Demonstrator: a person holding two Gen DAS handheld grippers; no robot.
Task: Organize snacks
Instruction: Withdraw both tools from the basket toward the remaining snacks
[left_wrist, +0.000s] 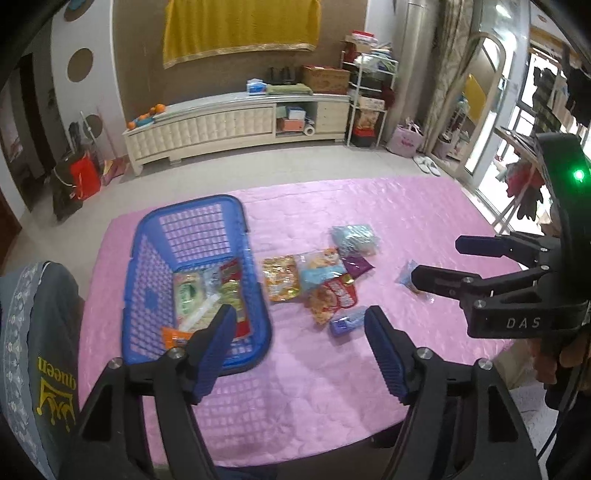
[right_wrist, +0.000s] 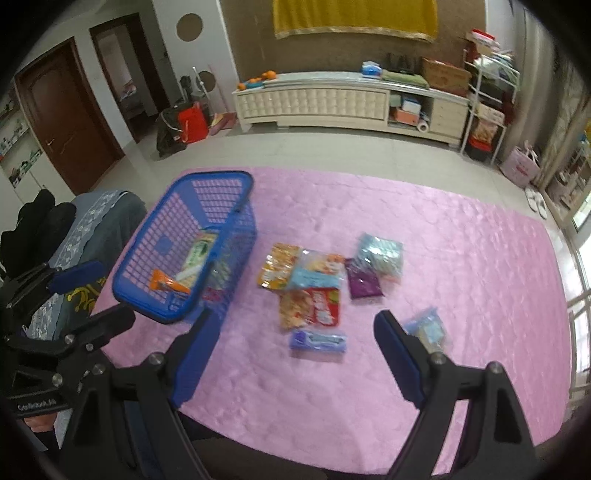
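Nearest the camera, the left tool (left_wrist: 299, 350) hangs above the pink worktop (left_wrist: 424, 221) with its jaws apart and nothing between them; no earlier view shows how they got there. The right tool (right_wrist: 291, 354) stands wide too, empty, over the worktop's near part. Just beyond it lies a purple-blue wrapped bar (right_wrist: 319, 341), and to its right a small pale-blue packet (right_wrist: 426, 326). Further on sits a loose cluster of snack packets (right_wrist: 314, 277), some overlapping: orange, light blue, red, purple and a clear bag. Left of the cluster stands the blue basket (left_wrist: 255, 302), already holding several packets (left_wrist: 207, 295). Beyond the worktop, a cream cabinet (left_wrist: 236, 122) lines the far wall.
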